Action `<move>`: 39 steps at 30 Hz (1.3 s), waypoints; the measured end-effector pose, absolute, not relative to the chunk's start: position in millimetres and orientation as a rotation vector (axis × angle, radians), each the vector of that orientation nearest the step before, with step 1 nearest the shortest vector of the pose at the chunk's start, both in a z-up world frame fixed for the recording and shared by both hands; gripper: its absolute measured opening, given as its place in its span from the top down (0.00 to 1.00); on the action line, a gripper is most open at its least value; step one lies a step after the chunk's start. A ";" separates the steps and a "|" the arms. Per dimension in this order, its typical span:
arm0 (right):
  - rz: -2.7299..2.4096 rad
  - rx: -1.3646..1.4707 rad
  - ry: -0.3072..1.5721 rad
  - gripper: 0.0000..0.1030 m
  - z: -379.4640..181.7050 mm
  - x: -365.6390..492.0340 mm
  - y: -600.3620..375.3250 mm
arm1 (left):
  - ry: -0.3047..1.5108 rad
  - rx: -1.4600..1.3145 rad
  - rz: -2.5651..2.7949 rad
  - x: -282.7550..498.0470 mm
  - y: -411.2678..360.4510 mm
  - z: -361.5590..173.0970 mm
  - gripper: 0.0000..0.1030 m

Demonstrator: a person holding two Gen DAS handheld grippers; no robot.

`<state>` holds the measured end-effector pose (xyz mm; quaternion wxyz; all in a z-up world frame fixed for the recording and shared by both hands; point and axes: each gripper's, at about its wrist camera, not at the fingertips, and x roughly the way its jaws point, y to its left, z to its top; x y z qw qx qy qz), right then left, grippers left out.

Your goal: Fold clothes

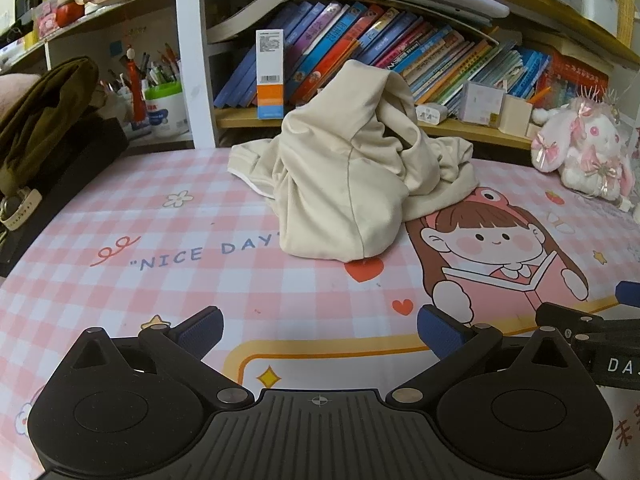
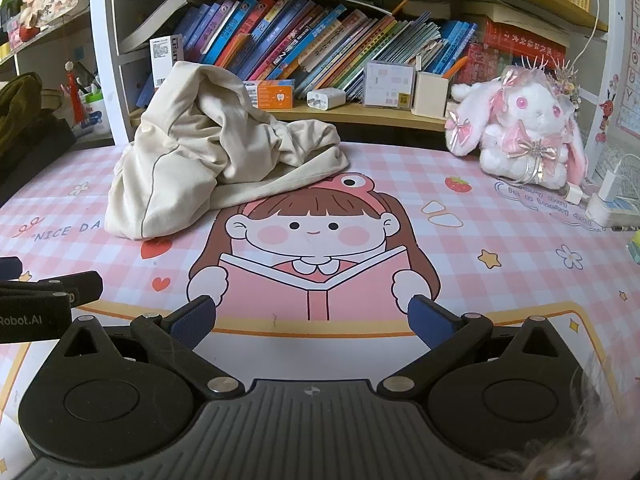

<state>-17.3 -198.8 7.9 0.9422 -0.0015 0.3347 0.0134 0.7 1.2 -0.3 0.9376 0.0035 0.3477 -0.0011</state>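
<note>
Clutter held the left edge of the desk: an olive-green bundle of cloth (image 1: 44,116) slumped on a dark block, pushed aside, I judge, so the middle of the pink checked cartoon-print desk mat (image 1: 120,280) stayed free for work. Behind it a white plastic tub of pens (image 1: 164,108) stood against the shelf post.

Right of that, near the middle of the mat and towards the bookshelf of slanted paperbacks (image 2: 320,44), sat the cream soft-knit garment (image 1: 348,176). It rose in a crumpled heap, one fold peaked high and an edge trailing flat over the printed girl's hat, so it was not folded at this moment. Its bulk leaned on itself, not on the shelf, as far as the views showed.

The left gripper (image 1: 320,330) hovered low over the mat's near side, its blue-padded fingers spread wide and pinching nothing. Just beside it, the right gripper (image 2: 310,318) hung the same way, fingers apart and empty, well short of the cloth. Both faced the heap, probably so that either could reach an edge.

At far right a white and pink plush rabbit (image 2: 524,128) sat clear of the garment.
</note>
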 end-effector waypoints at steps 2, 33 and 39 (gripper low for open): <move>0.030 0.000 0.682 0.00 8.3 -17.4 -198.9 | 0.710 0.008 -0.002 1.2 2.2 -0.5 0.00; 0.035 -0.002 0.696 0.00 7.4 -17.8 -198.1 | 0.730 -0.004 0.009 1.6 3.6 0.2 0.00; 0.034 0.002 0.702 0.00 5.8 -16.7 -198.3 | 0.735 -0.002 0.009 2.2 3.6 -1.3 0.00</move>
